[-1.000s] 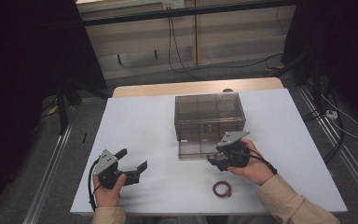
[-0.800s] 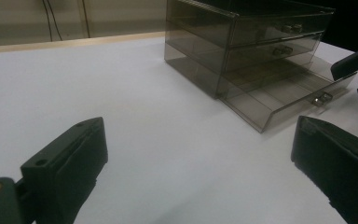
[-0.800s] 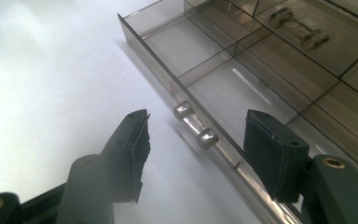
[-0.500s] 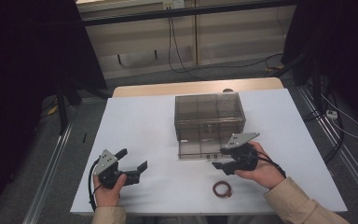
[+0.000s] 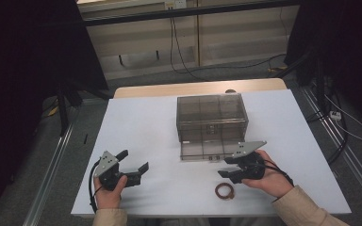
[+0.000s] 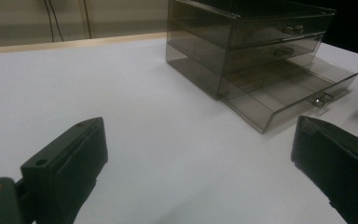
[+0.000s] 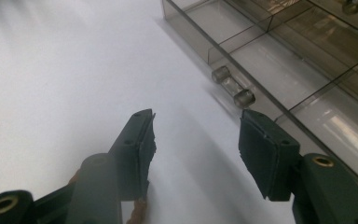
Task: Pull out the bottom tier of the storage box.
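Hovering just in front of a smoky clear drawer unit (image 5: 211, 123), the right claw (image 5: 225, 169) has its jaws apart with nothing between them, having just narrowed a little. The unit's bottom drawer (image 5: 207, 149) stands pulled out over the white tabletop (image 5: 146, 127), its small clear knob (image 7: 232, 86) just beyond the right claw's pads (image 7: 260, 150). A brown ring (image 5: 224, 190) lies on the tabletop near the person's right hand (image 5: 268, 178). At the near left corner, well apart from the unit, the left claw (image 5: 133, 161) is held wide open and empty.
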The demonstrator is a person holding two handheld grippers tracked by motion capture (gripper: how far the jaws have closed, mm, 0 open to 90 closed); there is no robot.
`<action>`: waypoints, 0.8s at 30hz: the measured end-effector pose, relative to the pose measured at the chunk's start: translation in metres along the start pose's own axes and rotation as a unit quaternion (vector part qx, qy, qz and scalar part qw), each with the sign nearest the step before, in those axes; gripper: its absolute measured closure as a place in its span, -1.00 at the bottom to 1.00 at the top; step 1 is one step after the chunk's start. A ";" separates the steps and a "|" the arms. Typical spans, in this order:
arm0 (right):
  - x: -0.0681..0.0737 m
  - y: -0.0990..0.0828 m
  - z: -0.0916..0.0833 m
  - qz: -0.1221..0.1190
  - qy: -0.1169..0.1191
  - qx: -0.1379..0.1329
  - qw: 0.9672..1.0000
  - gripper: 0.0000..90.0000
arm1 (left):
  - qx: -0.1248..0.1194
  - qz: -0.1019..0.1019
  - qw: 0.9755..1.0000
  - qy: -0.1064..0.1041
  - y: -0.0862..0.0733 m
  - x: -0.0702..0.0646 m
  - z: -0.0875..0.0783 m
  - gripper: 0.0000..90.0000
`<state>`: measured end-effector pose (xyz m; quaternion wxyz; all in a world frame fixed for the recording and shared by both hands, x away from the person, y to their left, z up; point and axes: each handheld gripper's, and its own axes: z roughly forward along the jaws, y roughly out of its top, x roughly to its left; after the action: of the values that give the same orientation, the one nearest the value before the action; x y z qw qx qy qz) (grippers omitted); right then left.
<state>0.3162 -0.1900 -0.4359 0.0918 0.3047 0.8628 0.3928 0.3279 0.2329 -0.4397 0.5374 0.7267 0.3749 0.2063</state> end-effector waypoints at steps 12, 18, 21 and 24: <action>0.009 -0.015 0.003 0.004 0.023 -0.001 1.000 0.01 | 0.007 0.007 1.000 0.001 0.000 0.000 0.000 -0.92; 0.008 -0.023 0.005 0.007 0.027 0.005 1.000 0.01 | 0.005 0.004 1.000 0.002 0.000 0.001 0.000 -0.92; 0.010 -0.024 0.007 0.000 0.025 0.007 1.000 0.16 | 0.005 0.003 1.000 0.002 0.000 0.001 0.000 -0.92; 0.011 -0.024 0.008 -0.005 0.034 0.003 0.999 0.48 | 0.007 0.004 1.000 0.005 0.000 0.002 0.000 -0.92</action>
<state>0.2992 -0.1906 -0.4580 0.0632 0.2868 0.8682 0.4000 0.3290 0.2346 -0.4396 0.5297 0.7309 0.3763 0.2089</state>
